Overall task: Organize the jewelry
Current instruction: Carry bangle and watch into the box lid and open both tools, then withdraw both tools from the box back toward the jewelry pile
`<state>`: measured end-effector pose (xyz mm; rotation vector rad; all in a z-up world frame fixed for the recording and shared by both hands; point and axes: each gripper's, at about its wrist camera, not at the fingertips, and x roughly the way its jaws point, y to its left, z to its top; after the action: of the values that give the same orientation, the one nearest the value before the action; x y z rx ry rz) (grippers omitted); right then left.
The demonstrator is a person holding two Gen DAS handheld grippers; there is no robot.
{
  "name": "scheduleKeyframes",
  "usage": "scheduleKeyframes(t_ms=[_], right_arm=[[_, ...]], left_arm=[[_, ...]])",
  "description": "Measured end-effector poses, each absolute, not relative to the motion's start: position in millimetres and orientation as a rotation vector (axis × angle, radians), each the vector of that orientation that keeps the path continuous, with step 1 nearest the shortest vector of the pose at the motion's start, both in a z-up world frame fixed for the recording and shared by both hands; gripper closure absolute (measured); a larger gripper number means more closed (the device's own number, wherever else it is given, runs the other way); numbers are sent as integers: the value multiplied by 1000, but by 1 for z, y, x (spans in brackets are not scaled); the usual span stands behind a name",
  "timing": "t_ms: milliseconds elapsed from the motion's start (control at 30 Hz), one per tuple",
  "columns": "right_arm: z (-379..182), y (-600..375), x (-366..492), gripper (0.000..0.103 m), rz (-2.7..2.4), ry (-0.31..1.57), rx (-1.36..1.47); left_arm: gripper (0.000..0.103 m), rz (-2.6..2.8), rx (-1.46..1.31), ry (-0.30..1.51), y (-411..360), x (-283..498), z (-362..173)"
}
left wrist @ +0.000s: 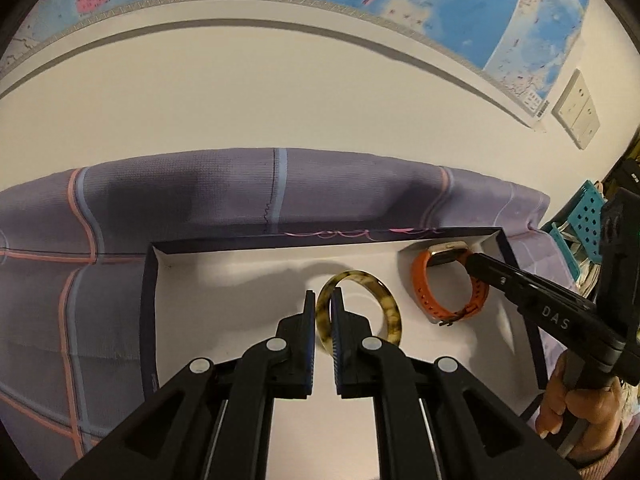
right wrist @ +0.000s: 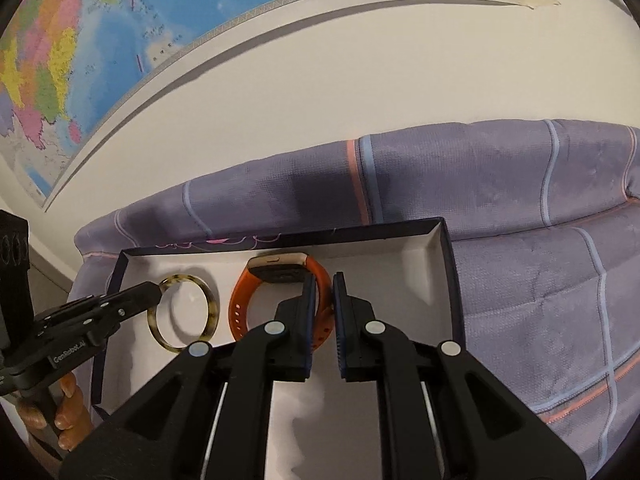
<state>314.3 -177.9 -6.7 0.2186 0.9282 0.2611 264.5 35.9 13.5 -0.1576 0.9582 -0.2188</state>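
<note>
Left gripper (left wrist: 323, 300) pinches bangle (left wrist: 384, 304); right gripper (right wrist: 323, 280) pinches watch (right wrist: 256, 300) strap.

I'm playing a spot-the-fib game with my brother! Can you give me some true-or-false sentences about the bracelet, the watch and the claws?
1. The left claw is pinching the speckled bangle. True.
2. The watch has a green strap. False: its strap is orange.
3. The bangle and the watch are both inside the white-lined box. True.
4. The box sits on a bare wooden floor. False: it sits on a purple checked cloth.
5. The right claw is at the watch strap. True.
6. A big mirror hangs on the wall behind. False: it is a colourful map.
</note>
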Motion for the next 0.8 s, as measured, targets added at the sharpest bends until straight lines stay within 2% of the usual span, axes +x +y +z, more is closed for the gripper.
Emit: scheduleKeyframes(t_ms=[67, 133, 167, 267, 367, 467, 633, 800], right_arm=[[-6, -177, 313, 87, 247, 925, 218], [-4, -181, 308, 75, 238, 911, 224], [-3, -182, 303, 69, 241, 882, 222], [8, -190, 283, 67, 266, 838, 221], [24, -198, 250, 60, 341, 783, 202], [35, -202, 210, 59, 412, 742, 139], [27, -199, 145, 60, 523, 767, 9], [0, -179, 105, 60, 521, 809, -141]], left_arm=[[98, -193, -139, 974, 34, 268, 11], [97, -191, -135, 990, 31, 272, 8], [94, -180, -127, 995, 31, 272, 8], [77, -149, -96, 960, 35, 265, 13], [70, -172, -68, 894, 40, 242, 28], [56, -216, -6, 824, 39, 205, 44], [53, -301, 38, 786, 36, 145, 49], [51, -311, 73, 794, 21, 104, 32]])
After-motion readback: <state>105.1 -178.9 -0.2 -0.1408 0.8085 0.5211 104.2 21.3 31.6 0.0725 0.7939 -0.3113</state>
